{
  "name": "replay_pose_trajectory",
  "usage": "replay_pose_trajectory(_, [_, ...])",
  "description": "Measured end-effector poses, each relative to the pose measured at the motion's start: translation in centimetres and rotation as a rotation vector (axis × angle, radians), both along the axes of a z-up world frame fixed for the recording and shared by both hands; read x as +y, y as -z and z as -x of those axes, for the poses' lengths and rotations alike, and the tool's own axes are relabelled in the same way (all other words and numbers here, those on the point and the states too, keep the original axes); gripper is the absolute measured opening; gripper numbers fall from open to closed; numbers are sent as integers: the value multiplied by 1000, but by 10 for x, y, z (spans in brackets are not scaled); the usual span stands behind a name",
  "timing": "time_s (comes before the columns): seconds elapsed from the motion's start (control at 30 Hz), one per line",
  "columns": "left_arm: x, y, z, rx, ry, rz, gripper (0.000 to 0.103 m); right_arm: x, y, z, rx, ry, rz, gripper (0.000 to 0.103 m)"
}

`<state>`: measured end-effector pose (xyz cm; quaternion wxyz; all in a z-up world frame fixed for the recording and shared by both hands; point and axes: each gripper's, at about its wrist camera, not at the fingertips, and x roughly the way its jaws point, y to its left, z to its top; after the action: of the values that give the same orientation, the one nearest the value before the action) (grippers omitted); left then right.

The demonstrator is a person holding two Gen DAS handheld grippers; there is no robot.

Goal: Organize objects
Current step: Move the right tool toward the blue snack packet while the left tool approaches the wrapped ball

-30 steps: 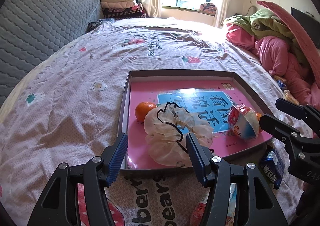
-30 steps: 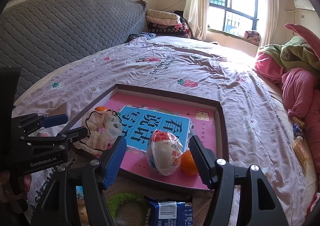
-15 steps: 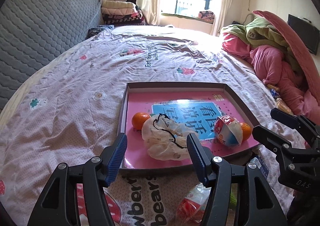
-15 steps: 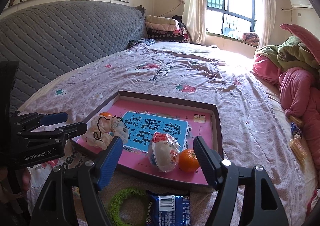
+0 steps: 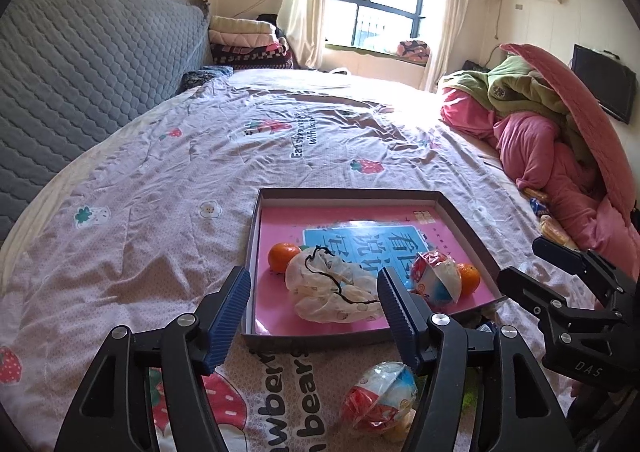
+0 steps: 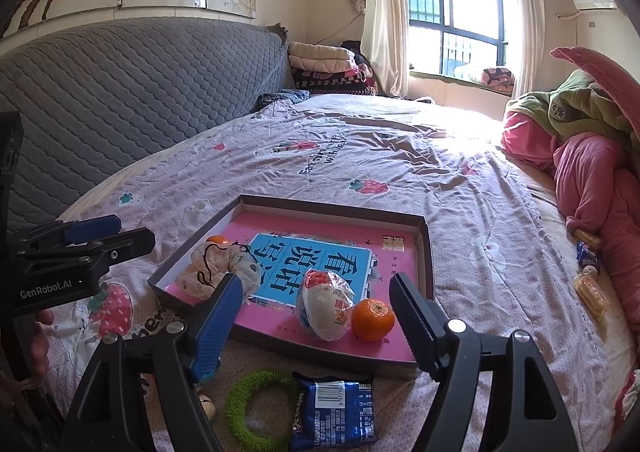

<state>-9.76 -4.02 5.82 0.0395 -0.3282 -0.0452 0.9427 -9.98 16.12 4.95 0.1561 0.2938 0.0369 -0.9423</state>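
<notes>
Both grippers have drawn back from the shallow box (image 6: 425, 252) on the bed (image 5: 168, 188), so loose items near its front edge now show: a blue snack packet (image 6: 334, 412), a green ring (image 6: 256, 408) and a wrapped snack ball (image 5: 380, 396). These likely go in next. The left gripper (image 5: 314, 312) and right gripper (image 6: 316, 312) hover low, level, jaws spread wide and empty.

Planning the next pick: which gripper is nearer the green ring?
Right. The right gripper hangs open just above the green ring; the left gripper is off to its left.
</notes>
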Motion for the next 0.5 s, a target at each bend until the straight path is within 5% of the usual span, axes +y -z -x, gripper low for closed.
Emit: replay_pose_trajectory(0.5, [15, -1, -26, -9, 38, 25, 68, 13, -3, -25, 4, 10, 14, 80])
